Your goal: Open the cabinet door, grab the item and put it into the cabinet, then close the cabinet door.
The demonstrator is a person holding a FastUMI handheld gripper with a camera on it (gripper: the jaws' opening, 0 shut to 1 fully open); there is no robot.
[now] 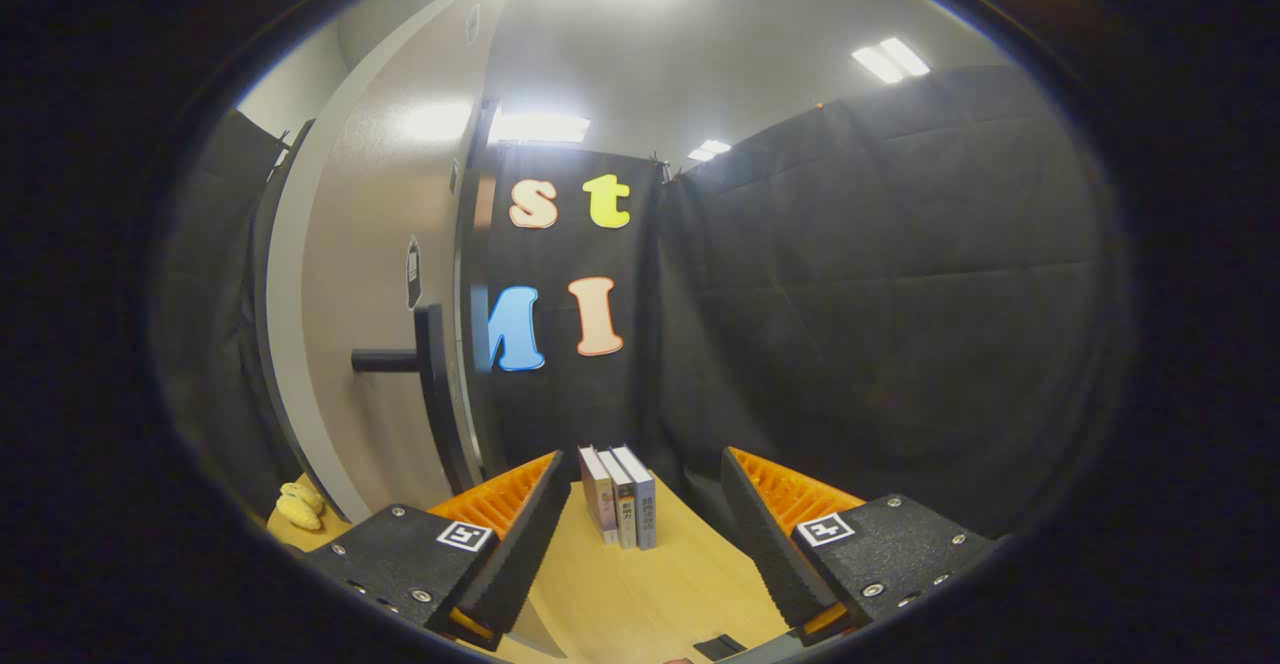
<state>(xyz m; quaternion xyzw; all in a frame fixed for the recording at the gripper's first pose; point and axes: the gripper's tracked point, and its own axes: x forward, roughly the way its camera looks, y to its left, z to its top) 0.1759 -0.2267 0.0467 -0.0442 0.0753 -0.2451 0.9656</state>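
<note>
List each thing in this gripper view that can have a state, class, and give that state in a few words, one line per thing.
gripper: open, fingers spread apart, holding nothing.
cabinet door: swung open, its dark handle untouched.
books: three, upright and side by side on the wooden table, just ahead of the fingers, not gripped.
yellow item: lying on the table beside the door, untouched.
</note>
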